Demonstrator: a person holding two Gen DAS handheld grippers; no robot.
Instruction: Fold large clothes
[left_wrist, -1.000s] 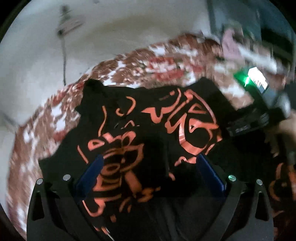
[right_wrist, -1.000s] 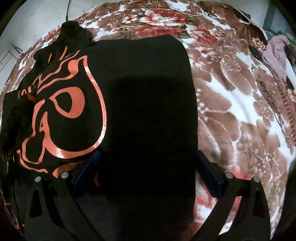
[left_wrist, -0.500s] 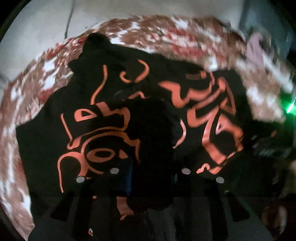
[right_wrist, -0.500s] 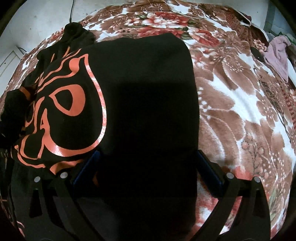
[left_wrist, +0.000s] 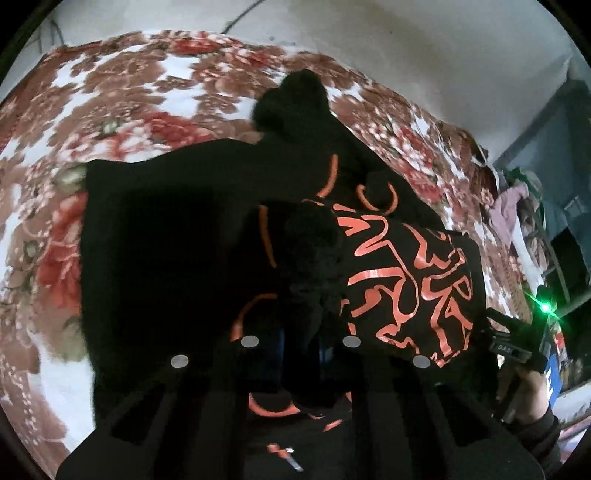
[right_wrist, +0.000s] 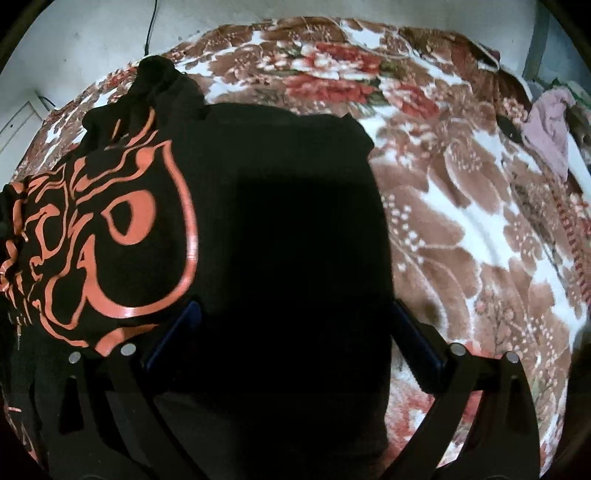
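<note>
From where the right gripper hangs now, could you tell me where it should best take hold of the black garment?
Grip the black garment at its right-hand folded edge, coming from the floral blanket side. That edge lies straight and flat with bare blanket beside it, and the open right gripper sits just above it.

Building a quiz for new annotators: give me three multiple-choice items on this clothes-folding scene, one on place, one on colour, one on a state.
1. Where does the black garment lie?
A. on a floral blanket
B. on a wooden floor
C. on a hanger

2. What colour is the garment's print?
A. blue
B. orange
C. white

3. How does the right tool stand?
A. clamped on a sleeve
B. open over the garment
C. out of view

Key: 1 A, flowers surround the cloth; 2 B, orange lines on black; 3 B, its fingers stand wide apart.
</note>
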